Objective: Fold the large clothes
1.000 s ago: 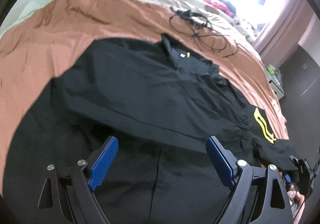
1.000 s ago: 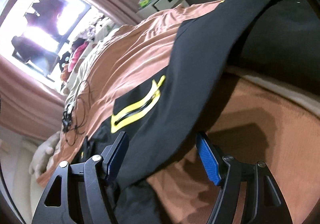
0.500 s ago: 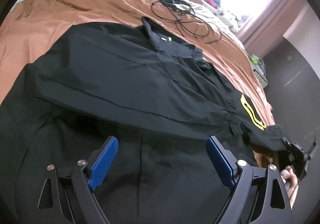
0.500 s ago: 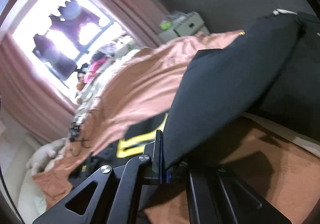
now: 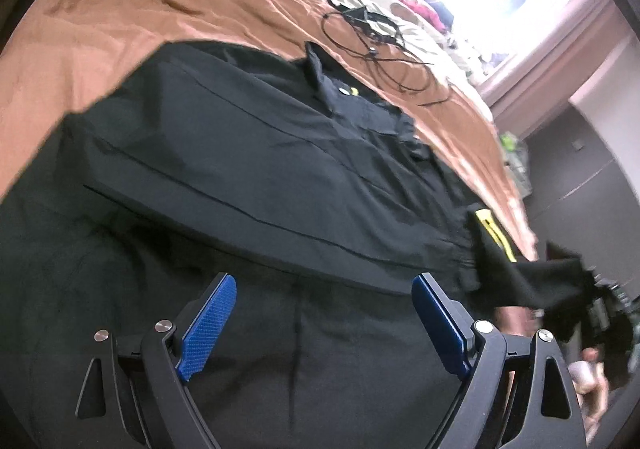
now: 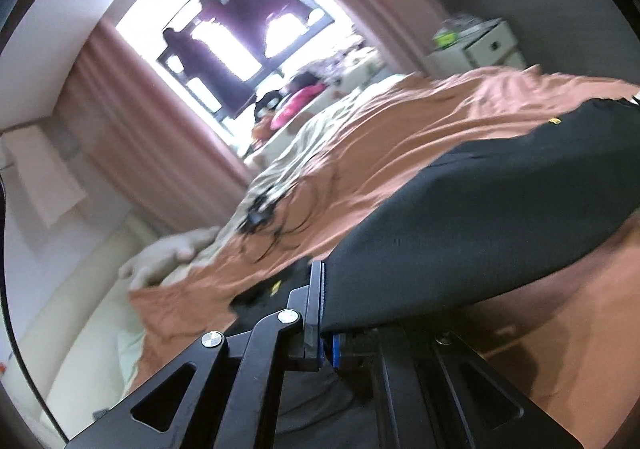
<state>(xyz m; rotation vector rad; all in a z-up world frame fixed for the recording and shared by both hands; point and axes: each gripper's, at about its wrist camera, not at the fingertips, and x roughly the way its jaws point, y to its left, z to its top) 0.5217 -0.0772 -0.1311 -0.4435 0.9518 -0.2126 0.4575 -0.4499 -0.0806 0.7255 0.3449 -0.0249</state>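
A large black garment [image 5: 248, 169] is lying spread across a rust-orange bedspread [image 5: 120, 17], covering most of the near part of the bed. One layer is lying folded over the body, its straight edge running across just ahead of the left gripper [image 5: 320, 325].

Left gripper: the blue-padded tongs are standing wide apart above the black fabric, with nothing between them.

Right gripper [image 6: 324, 333]: the tongs are pressed together and clamped on the sleeve [image 6: 480, 217] of the garment. From the left wrist view, that sleeve [image 5: 532, 281] is stretching off the garment's right side toward the right gripper [image 5: 604, 313], which is blurred there; part of a hand [image 5: 588, 377] is showing below it.

Markings: a yellow stripe emblem [image 5: 494, 231] is showing on the sleeve near the shoulder; no lettering can be read on it. At the collar [image 5: 320, 77] a small white dot and a yellow tag [image 5: 348, 91] are showing, too small to read. A small yellow tag [image 6: 555, 121] is also showing on the black fabric at the far edge in the right wrist view; illegible.

Surroundings: a tangle of black cable [image 5: 380, 45] is lying on the bedspread beyond the collar. Pink curtains [image 6: 132, 121] are framing a bright window [image 6: 240, 45], where dark clothes are hanging. A white drawer unit [image 6: 484, 45] is standing beside the bed.
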